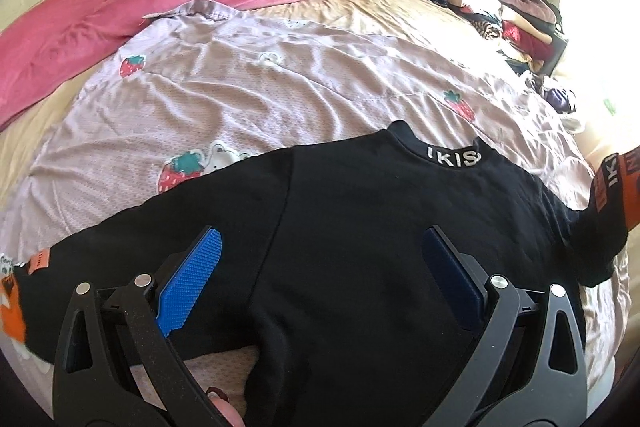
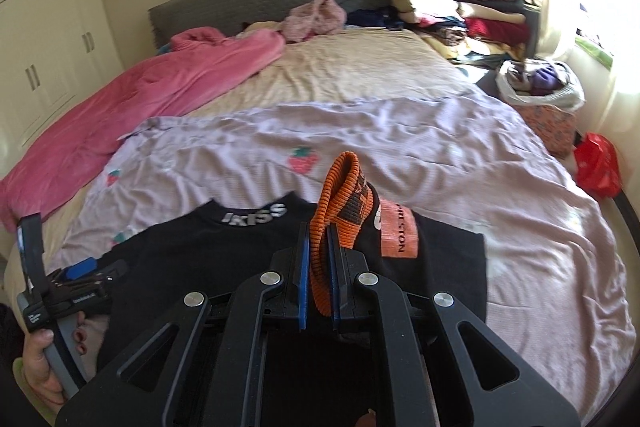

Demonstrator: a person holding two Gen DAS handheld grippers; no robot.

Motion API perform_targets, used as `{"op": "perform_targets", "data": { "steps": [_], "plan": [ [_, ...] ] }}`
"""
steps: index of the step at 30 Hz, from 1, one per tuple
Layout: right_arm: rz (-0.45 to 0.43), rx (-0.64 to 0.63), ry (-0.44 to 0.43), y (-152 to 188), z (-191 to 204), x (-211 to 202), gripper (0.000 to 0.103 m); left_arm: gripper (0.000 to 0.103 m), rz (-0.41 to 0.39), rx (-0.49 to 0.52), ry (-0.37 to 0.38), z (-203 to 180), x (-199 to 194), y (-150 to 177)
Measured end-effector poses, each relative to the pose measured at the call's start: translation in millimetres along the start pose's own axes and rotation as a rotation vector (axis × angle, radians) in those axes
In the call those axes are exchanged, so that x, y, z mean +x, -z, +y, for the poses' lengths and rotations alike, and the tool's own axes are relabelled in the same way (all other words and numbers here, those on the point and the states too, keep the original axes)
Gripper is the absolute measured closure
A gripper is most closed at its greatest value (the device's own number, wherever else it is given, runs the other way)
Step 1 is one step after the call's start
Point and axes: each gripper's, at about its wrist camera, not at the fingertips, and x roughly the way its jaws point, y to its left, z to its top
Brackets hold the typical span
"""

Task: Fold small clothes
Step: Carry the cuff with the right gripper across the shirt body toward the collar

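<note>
While the black sweatshirt (image 1: pixel 360 227) lies spread flat on the lilac strawberry-print cover (image 1: pixel 280 87) of the bed, collar away from the person, the folding looks only just begun. One sleeve is lifted: the right gripper (image 2: pixel 318 267) has its jaws pressed together on the orange ribbed cuff (image 2: pixel 340 183), holding it above the garment's body, apparently to bring it inward. The left gripper (image 1: pixel 320 267) hovers over the lower body with its jaws spread wide and nothing between them. The opposite sleeve (image 1: pixel 80 267) lies stretched out unfolded. Left to do, as I judge it: lay this sleeve across, fold the other, then double the body. A stack of clothes (image 2: pixel 460 7) sits near the headboard.
</note>
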Motion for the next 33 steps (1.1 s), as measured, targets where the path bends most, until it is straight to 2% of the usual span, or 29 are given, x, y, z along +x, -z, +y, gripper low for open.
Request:
{"op": "perform_targets", "data": {
  "steps": [12,18,24,28,32,33],
  "plan": [
    [0.051,-0.071,-0.134,0,81,35,0.098,0.009,-0.004,-0.099,-0.033,41,-3,-8],
    [0.082,-0.078,-0.186,7,108,52,0.098,0.009,-0.01,-0.137,-0.043,54,-3,-9],
    [0.113,-0.068,-0.22,15,122,63,0.097,0.009,-0.005,-0.153,-0.053,61,0,-10],
    [0.102,-0.055,-0.252,15,123,65,0.095,0.009,-0.002,-0.152,-0.046,62,2,-9],
    [0.085,-0.042,-0.253,14,113,61,0.095,0.009,0.006,-0.141,-0.047,58,6,-8],
    [0.078,-0.035,-0.231,14,106,60,0.094,0.009,0.01,-0.137,-0.041,57,8,-7]
  ]
}}
